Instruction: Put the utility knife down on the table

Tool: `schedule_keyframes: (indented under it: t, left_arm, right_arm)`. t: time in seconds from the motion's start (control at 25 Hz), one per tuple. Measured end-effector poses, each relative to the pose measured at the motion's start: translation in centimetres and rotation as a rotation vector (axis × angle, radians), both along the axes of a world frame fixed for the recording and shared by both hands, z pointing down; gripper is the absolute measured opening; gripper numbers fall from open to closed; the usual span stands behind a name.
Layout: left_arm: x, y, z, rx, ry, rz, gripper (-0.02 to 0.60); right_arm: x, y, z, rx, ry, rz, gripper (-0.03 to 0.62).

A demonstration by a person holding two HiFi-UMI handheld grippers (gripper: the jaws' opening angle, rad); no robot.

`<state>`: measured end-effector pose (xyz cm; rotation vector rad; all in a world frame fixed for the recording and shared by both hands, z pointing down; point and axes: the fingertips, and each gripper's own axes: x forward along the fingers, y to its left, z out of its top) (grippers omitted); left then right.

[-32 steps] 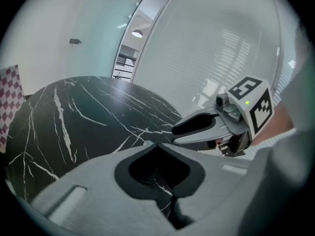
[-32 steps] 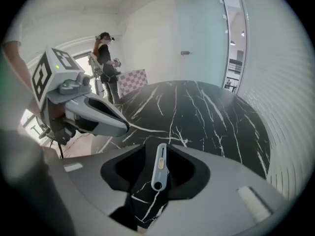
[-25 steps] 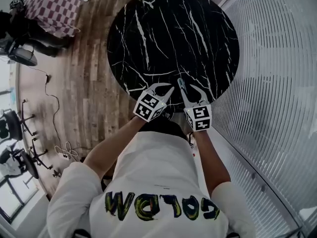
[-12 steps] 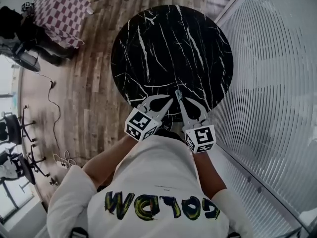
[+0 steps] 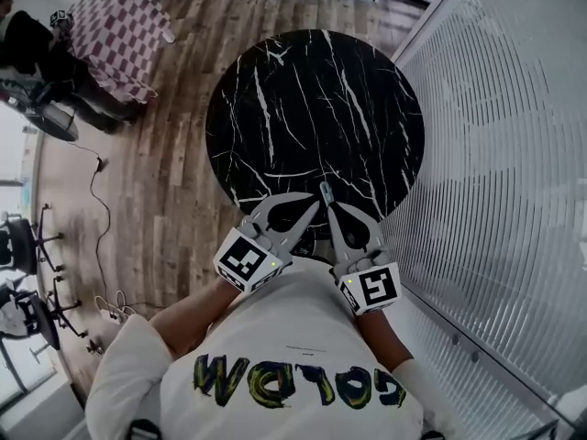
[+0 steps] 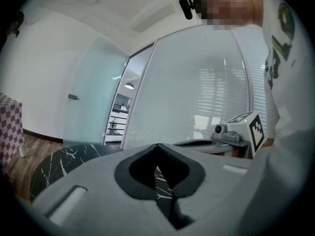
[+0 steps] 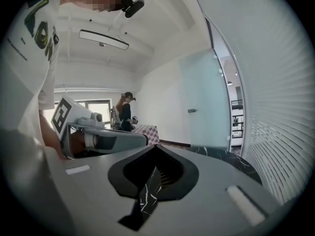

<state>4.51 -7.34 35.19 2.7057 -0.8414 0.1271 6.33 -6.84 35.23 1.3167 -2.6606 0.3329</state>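
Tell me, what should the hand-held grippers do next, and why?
Probably look around for the knife: the left hand-held gripper and the right hand-held gripper are both shut on nothing, and no knife shows on the table.

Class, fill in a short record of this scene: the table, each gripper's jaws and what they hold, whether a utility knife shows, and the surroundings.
Table: round black marble-patterned table with white veins
Left gripper: jaws together, nothing between them
Right gripper: jaws together, nothing between them
Utility knife: not visible in any view
Surroundings: wooden plank floor, checkered cloth, white slatted wall
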Motion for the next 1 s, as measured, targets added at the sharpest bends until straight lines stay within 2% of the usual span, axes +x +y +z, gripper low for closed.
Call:
schedule_keyframes:
  t: [0.2,0.44,1.0]
  left_arm:
    - [-0.4,0.1,-3.0,0.063,0.052,-0.018,0.000]
    - [-0.2,0.3,-3.4,0.062,0.057,-0.011,0.000]
    - [0.1,-0.1,-2.9,0.035,0.051,0.002,0.000]
  right_arm:
    - [-0.5,0.6,-2.5,0.033,-0.018,-0.014,0.003]
    - [0.1,0.5,-3.3,0.068,-0.003,0.013,0.001]
    - [0.3,0.3,-3.3,0.072,-0.007,0.032,0.002]
